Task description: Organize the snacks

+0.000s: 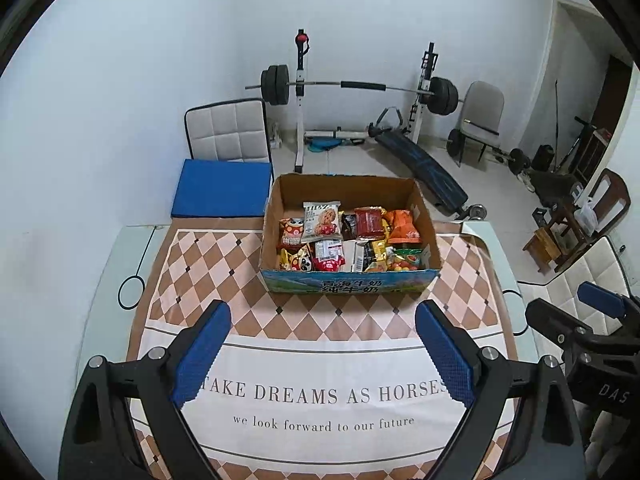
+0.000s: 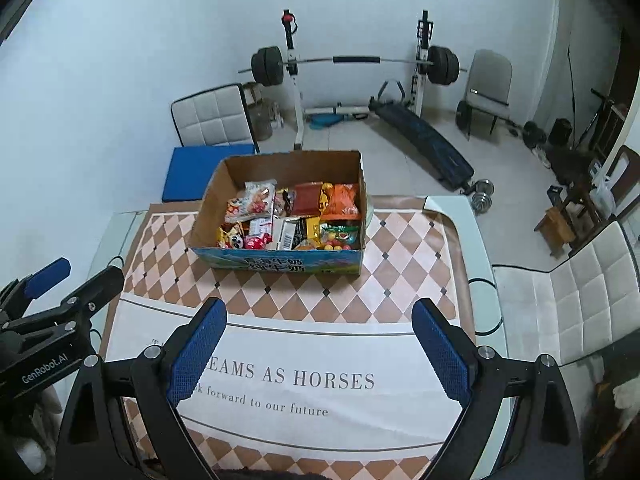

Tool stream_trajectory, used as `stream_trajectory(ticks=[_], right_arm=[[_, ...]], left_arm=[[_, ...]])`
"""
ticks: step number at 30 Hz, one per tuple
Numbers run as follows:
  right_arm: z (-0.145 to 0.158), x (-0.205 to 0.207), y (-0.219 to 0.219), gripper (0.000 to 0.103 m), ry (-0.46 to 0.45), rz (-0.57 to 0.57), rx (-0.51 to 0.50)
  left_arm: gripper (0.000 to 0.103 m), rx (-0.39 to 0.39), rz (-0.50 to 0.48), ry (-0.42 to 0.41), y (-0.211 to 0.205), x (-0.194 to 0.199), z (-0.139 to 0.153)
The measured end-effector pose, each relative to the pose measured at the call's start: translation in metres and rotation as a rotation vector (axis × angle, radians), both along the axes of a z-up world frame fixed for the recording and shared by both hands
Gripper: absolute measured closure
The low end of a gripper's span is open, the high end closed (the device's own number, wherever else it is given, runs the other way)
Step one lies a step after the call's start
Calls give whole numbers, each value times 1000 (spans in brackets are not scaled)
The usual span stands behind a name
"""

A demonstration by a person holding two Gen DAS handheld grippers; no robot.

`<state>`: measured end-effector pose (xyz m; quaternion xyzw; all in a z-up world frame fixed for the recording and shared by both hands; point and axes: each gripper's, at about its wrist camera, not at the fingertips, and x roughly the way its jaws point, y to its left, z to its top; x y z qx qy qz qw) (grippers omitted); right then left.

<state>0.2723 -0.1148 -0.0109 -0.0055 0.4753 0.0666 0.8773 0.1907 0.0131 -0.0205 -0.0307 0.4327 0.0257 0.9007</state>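
Note:
An open cardboard box point(image 1: 428, 224) point(image 2: 206, 204) stands at the far middle of the table, on a checked cloth. Several snack packets fill it, among them a cookie packet point(image 1: 321, 222), an orange bag point(image 1: 404, 227) point(image 2: 341, 202) and a dark red packet point(image 1: 369, 222) point(image 2: 306, 198). My left gripper point(image 1: 322, 314) hangs open above the cloth, well short of the box, with nothing between its blue pads. My right gripper point(image 2: 319, 310) is open too, empty, near the box's front right. Each gripper shows at the other view's edge.
The tablecloth point(image 1: 320, 392) bears printed words near me. A chair with a blue cushion point(image 1: 222, 192) stands behind the table's far left. A padded white chair point(image 2: 580, 300) is at the right. A barbell rack point(image 1: 300, 92) and a bench point(image 1: 424, 168) fill the floor beyond.

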Motion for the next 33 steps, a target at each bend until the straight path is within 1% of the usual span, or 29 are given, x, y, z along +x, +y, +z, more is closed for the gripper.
stream_trajectory(ticks=[4,9,15,16,17,21,24,26,29,33], right_arm=[[16,-16,1,7,-36,4,-4],[30,-29,2,7,-64,8,-9],[35,-33,0,7,-79,2,-11],[34,-31,1,7,-82,0,-10],[33,-29,0,4,-82,-4,-8],[23,-18,-3,3,-87,-31,-22],[17,-6,-6,2,-91,-55,-28],[13,2,-9,2,-91,-71,-26],[6,16,-10,2,-93,-86,-34],[-2,29,-8,2,-93,-93,-43]], left_arm=[[9,-5,-1,-23,-2,-13,11],[8,-7,2,-54,-2,-25,22],[8,1,7,-69,-4,-20,19],[9,3,12,-73,-4,-18,18],[8,7,15,-73,-4,-14,16],[8,29,23,-93,-2,-4,12],[0,51,25,-111,-1,4,9],[0,58,26,-132,-1,9,7],[0,59,37,-131,1,19,3],[0,59,52,-107,4,33,-8]])
